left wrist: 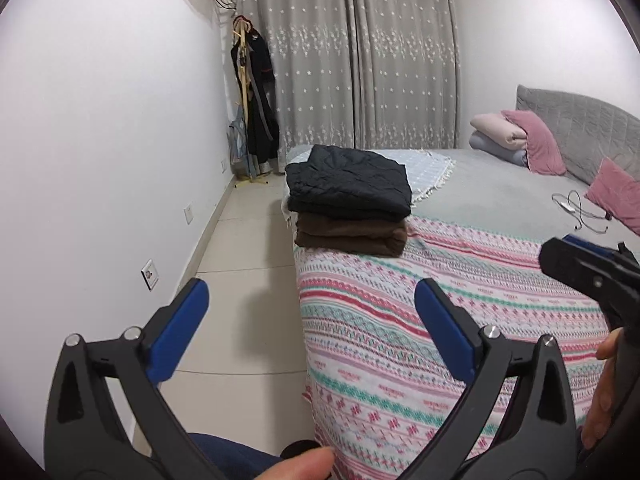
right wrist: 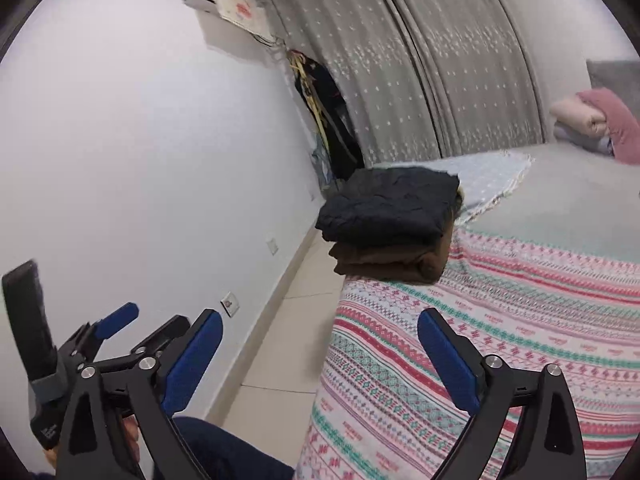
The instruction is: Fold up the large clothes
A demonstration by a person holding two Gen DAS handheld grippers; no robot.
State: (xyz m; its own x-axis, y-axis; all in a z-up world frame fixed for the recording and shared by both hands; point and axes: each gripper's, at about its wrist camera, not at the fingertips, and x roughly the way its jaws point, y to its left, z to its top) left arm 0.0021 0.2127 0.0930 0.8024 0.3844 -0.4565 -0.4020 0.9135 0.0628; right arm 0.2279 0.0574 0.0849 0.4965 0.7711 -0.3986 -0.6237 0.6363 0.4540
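Bedroom's quiet, bed [left wrist: 500, 184] with the striped cover in front of me, and both my left tongs [left wrist: 312, 320] and right tongs [right wrist: 320, 344] hang spread wide and empty, folded stack [left wrist: 348, 204] straight ahead on the bed's left corner, roughly equally near both.

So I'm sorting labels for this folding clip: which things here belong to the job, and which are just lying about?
Part of the job:
- black folded garment, top of the stack
- brown folded garment beneath it
- left tool and right tool, both open and empty

Just lying about:
- pink pillows
- rolled blankets
- cable on the bed
- coat rack
- curtains
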